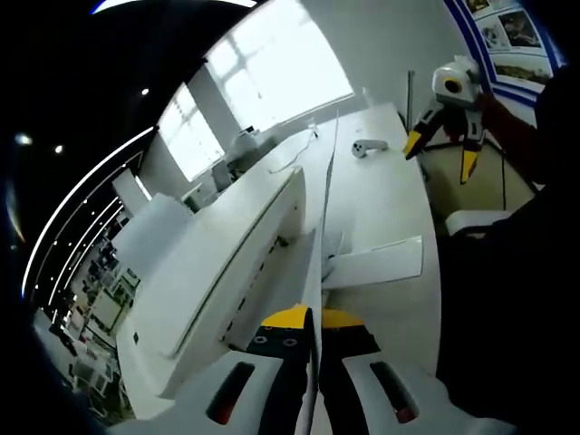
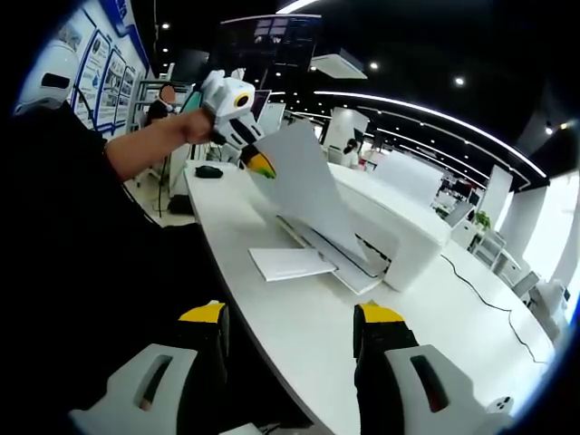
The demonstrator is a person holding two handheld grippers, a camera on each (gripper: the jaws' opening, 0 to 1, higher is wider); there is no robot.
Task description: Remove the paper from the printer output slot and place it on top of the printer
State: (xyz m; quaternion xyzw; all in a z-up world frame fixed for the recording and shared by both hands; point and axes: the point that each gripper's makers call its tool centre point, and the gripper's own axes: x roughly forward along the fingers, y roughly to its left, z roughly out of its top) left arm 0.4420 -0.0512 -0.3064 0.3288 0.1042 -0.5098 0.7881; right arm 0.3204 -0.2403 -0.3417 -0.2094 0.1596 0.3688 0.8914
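Observation:
My left gripper (image 1: 314, 319) is shut on a white sheet of paper (image 1: 328, 199), which I see edge-on as a thin line rising from the yellow tips. In the right gripper view the same left gripper (image 2: 258, 163) holds the paper (image 2: 304, 195) by a corner, lifted and slanted above the white printer (image 2: 399, 240). The printer (image 1: 227, 272) lies to the left of the sheet, with its flat output tray (image 1: 376, 263) sticking out to the right. My right gripper (image 2: 292, 335) is open and holds nothing, well back from the printer over the table edge. It also appears far off, the right gripper (image 1: 441, 156).
The printer stands on a long white table (image 2: 299, 313). The tray (image 2: 292, 263) juts toward me. A cable (image 2: 480, 290) runs along the table past the printer, and a dark mouse (image 2: 208, 171) lies at the far end. A small white device (image 1: 367, 147) rests on the table. A person's arm (image 2: 136, 149) reaches in from the left.

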